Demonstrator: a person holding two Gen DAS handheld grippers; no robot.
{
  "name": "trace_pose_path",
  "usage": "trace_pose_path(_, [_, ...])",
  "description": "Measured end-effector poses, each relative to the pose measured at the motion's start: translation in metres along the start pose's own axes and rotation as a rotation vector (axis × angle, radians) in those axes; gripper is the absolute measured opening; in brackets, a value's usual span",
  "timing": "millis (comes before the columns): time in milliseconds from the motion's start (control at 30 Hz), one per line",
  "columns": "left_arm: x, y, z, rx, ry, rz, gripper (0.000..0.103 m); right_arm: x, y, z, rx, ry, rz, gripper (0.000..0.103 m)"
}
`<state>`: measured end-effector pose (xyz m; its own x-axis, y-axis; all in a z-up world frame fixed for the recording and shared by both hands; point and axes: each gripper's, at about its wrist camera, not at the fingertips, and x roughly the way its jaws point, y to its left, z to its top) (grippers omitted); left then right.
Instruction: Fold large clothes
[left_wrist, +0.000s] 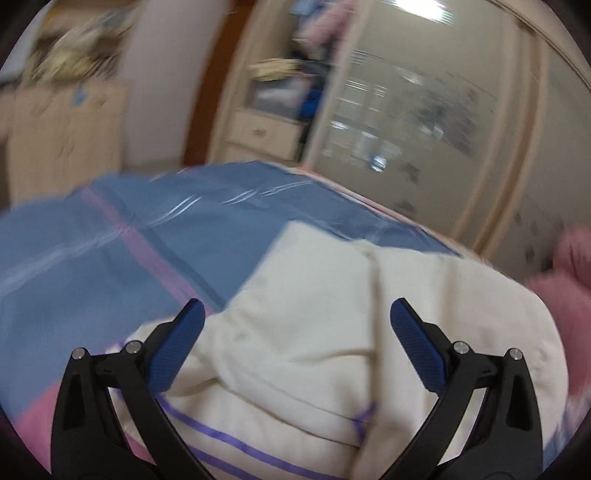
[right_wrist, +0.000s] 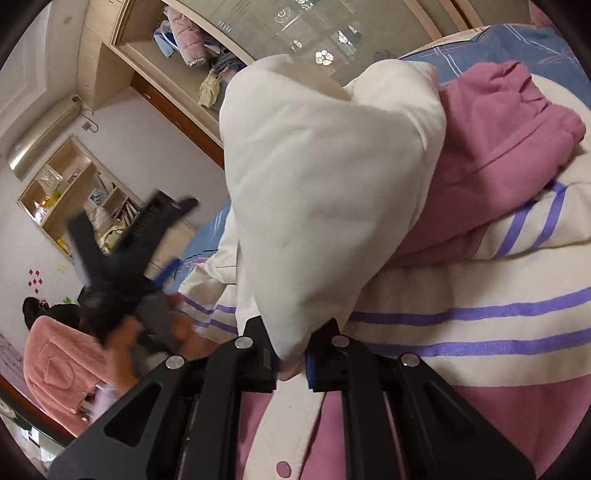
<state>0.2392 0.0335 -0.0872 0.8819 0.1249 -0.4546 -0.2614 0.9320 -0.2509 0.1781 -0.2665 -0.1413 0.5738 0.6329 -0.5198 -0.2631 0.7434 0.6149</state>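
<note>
A large cream garment (left_wrist: 332, 317) with purple stripes and pink panels lies on the bed. My left gripper (left_wrist: 295, 321) is open and empty, its blue pads (left_wrist: 173, 354) hovering over the cream cloth. My right gripper (right_wrist: 291, 354) is shut on a lifted cream fold (right_wrist: 317, 184) of the garment, which hangs up in front of the camera. The garment's pink part (right_wrist: 498, 147) and striped body (right_wrist: 461, 317) lie behind it. The left gripper (right_wrist: 162, 236) shows blurred at the left of the right wrist view, held in a hand.
A blue checked bedsheet (left_wrist: 129, 236) covers the bed. A sliding-door wardrobe (left_wrist: 424, 110) stands beyond the bed, with drawers (left_wrist: 262, 133) and shelves of clothes. A wall shelf (right_wrist: 70, 188) and a person in a pink top (right_wrist: 55, 369) are at the left.
</note>
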Motion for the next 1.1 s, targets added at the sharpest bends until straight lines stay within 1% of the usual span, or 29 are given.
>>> trace_pose_path(33, [0.001, -0.017, 0.003, 0.066, 0.024, -0.025, 0.101, -0.004, 0.005, -0.001, -0.035, -0.010, -0.062, 0.035])
trace_pose_path(67, [0.002, -0.027, 0.005, 0.101, 0.037, -0.041, 0.101, -0.010, 0.012, -0.003, -0.068, -0.037, -0.124, 0.062])
trace_pose_path(100, [0.002, -0.037, 0.005, 0.132, 0.044, -0.055, 0.101, -0.020, 0.014, -0.003, -0.083, -0.076, -0.149, 0.074])
trace_pose_path(133, [0.003, -0.047, 0.005, 0.158, 0.047, -0.067, 0.101, -0.028, 0.014, -0.003, -0.087, -0.129, -0.161, 0.074])
trace_pose_path(167, [0.005, -0.060, 0.004, 0.190, 0.047, -0.076, 0.101, -0.039, 0.016, -0.003, -0.085, -0.201, -0.186, 0.074])
trace_pose_path(233, [0.015, -0.086, 0.002, 0.224, 0.065, -0.085, 0.101, -0.077, 0.013, -0.006, -0.046, -0.426, -0.345, 0.074])
trace_pose_path(267, [0.018, -0.093, 0.002, 0.224, 0.078, -0.097, 0.101, -0.089, 0.008, -0.007, -0.023, -0.496, -0.395, 0.074])
trace_pose_path(300, [0.023, -0.099, 0.003, 0.220, 0.093, -0.118, 0.101, -0.106, 0.002, -0.008, 0.009, -0.589, -0.451, 0.074])
trace_pose_path(333, [0.029, -0.110, 0.002, 0.224, 0.109, -0.131, 0.101, -0.116, -0.006, -0.007, 0.018, -0.641, -0.487, 0.074])
trace_pose_path(367, [0.030, -0.119, 0.001, 0.239, 0.120, -0.126, 0.101, -0.119, -0.013, 0.002, -0.002, -0.644, -0.551, 0.074])
trace_pose_path(433, [0.038, -0.135, -0.011, 0.298, 0.161, -0.101, 0.101, -0.113, -0.031, 0.018, -0.009, -0.586, -0.633, 0.074])
trace_pose_path(467, [0.038, -0.139, -0.016, 0.319, 0.175, -0.088, 0.101, -0.110, -0.041, 0.023, 0.004, -0.555, -0.652, 0.070])
trace_pose_path(500, [0.041, -0.141, -0.023, 0.341, 0.191, -0.071, 0.101, -0.107, -0.056, 0.032, 0.042, -0.513, -0.670, 0.069])
trace_pose_path(567, [0.049, -0.139, -0.038, 0.371, 0.229, -0.042, 0.101, -0.087, -0.070, 0.052, 0.089, -0.429, -0.698, 0.069])
trace_pose_path(600, [0.052, -0.135, -0.046, 0.383, 0.251, -0.021, 0.101, -0.082, -0.083, 0.056, 0.112, -0.375, -0.725, 0.069])
trace_pose_path(633, [0.059, -0.130, -0.056, 0.391, 0.289, 0.000, 0.101, -0.071, -0.086, 0.060, 0.122, -0.330, -0.731, 0.069])
trace_pose_path(667, [0.063, -0.126, -0.063, 0.390, 0.318, 0.004, 0.101, -0.058, -0.091, 0.061, 0.132, -0.272, -0.734, 0.069])
trace_pose_path(700, [0.067, -0.120, -0.069, 0.378, 0.347, 0.006, 0.101, -0.050, -0.091, 0.060, 0.132, -0.245, -0.741, 0.069])
trace_pose_path(733, [0.068, -0.113, -0.074, 0.366, 0.356, 0.006, 0.101, -0.046, -0.093, 0.059, 0.126, -0.228, -0.756, 0.069])
trace_pose_path(800, [0.065, -0.111, -0.076, 0.379, 0.349, 0.015, 0.101, -0.032, -0.080, 0.059, 0.076, -0.187, -0.817, 0.069])
trace_pose_path(900, [0.059, -0.112, -0.074, 0.402, 0.347, 0.030, 0.101, -0.016, -0.068, 0.053, 0.004, -0.127, -0.891, 0.074])
trace_pose_path(967, [0.043, -0.109, -0.065, 0.372, 0.299, 0.033, 0.101, -0.010, -0.068, 0.051, -0.019, -0.112, -0.917, 0.075])
trace_pose_path(1000, [0.032, -0.108, -0.061, 0.361, 0.253, 0.029, 0.101, -0.010, -0.068, 0.050, -0.021, -0.114, -0.919, 0.075])
trace_pose_path(1033, [0.018, -0.108, -0.057, 0.357, 0.193, 0.007, 0.101, -0.011, -0.068, 0.049, -0.016, -0.119, -0.914, 0.075])
trace_pose_path(1100, [0.004, -0.116, -0.057, 0.396, 0.144, -0.022, 0.101, -0.011, -0.070, 0.051, -0.006, -0.121, -0.910, 0.075])
